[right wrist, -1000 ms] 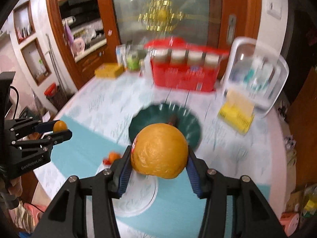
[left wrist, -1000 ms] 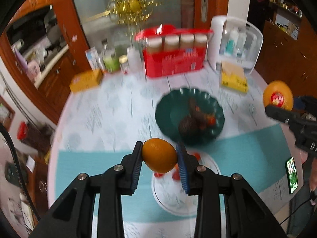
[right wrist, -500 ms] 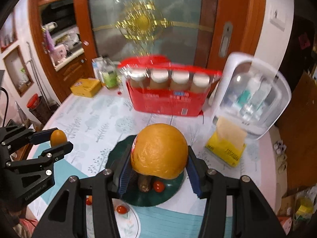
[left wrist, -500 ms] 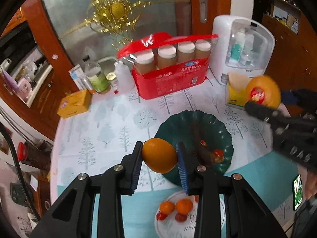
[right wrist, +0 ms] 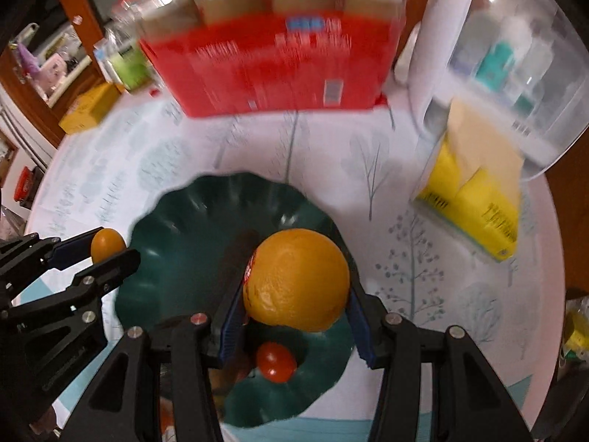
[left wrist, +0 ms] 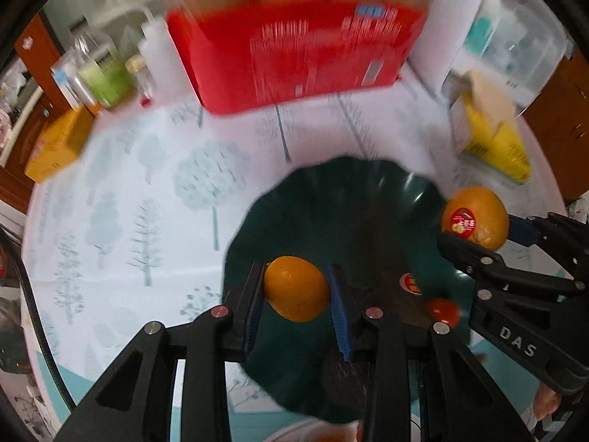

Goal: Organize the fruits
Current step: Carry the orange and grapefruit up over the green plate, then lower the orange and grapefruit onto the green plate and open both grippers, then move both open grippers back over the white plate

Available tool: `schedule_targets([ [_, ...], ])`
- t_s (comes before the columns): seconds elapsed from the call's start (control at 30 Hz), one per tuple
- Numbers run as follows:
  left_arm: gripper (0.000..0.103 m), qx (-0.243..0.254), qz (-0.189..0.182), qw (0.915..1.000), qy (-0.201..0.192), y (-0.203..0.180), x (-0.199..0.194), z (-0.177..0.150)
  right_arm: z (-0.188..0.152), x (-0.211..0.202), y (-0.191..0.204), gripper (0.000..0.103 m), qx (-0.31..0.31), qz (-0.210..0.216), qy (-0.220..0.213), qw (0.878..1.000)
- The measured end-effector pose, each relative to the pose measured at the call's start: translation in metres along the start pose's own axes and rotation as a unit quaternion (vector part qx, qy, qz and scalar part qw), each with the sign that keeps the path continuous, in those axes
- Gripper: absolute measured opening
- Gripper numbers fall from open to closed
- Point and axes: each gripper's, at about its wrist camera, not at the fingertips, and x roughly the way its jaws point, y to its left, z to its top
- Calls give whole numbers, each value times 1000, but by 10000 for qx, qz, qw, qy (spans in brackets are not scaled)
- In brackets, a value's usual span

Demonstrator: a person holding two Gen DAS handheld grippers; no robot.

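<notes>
My left gripper [left wrist: 297, 289] is shut on a small orange [left wrist: 296, 288] and hangs over the left part of a dark green scalloped plate [left wrist: 324, 199]. My right gripper [right wrist: 296, 285] is shut on a large orange [right wrist: 296, 280] with a red sticker, over the same green plate [right wrist: 176, 221]. In the plate lie a cherry tomato [right wrist: 276, 362] and a dark elongated fruit [right wrist: 241, 246]. Each gripper shows in the other's view: the right gripper [left wrist: 478, 228] at the plate's right rim, the left gripper [right wrist: 108, 246] at its left rim.
Behind the plate stands a red pack of jars [left wrist: 294, 48]. A clear-domed white case [right wrist: 508, 59] and a yellow box [right wrist: 475, 202] are at the right, bottles [left wrist: 106, 77] and an orange-yellow box [left wrist: 55, 147] at the left. A white plate's rim [left wrist: 294, 432] shows at the bottom edge.
Both grippers have dropped and moved forward with their oranges, from above the white plate to low over the green plate. Their grips are unchanged.
</notes>
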Motion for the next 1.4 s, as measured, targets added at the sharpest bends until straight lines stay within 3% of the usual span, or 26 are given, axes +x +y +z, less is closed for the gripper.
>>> schedule_targets([
  [0.13, 32, 0, -24, 9997, 232, 1, 34, -3, -4, 31, -5, 51, 50, -21, 270, 9996],
  [0.33, 33, 13, -58, 9997, 239, 1, 47, -6, -8, 49, -9, 52, 126, 141, 443, 9988],
  [0.4, 41, 31, -50, 9997, 218, 1, 47, -7, -8, 51, -8, 52, 98, 232, 412, 9988],
  [0.47, 66, 39, -21, 9999, 155, 2, 45, -7, -9, 48, -5, 54, 36, 254, 309, 9992],
  [0.67, 86, -29, 58, 10000, 26, 6, 30, -8, -5, 27, -7, 55, 12, 154, -98, 9998],
  [0.87, 87, 88, 6, 10000, -42, 5, 9, -13, -9, 8, -13, 55, 116, 270, -227, 9993],
  [1.03, 87, 281, 138, 9989, -347, -4, -16, -21, -14, -6, -9, 55, 124, 302, -307, 9990],
  [1.4, 92, -69, 19, 9989, -468, -3, -72, -35, -33, -51, -8, 55, 136, 352, -536, 9978],
])
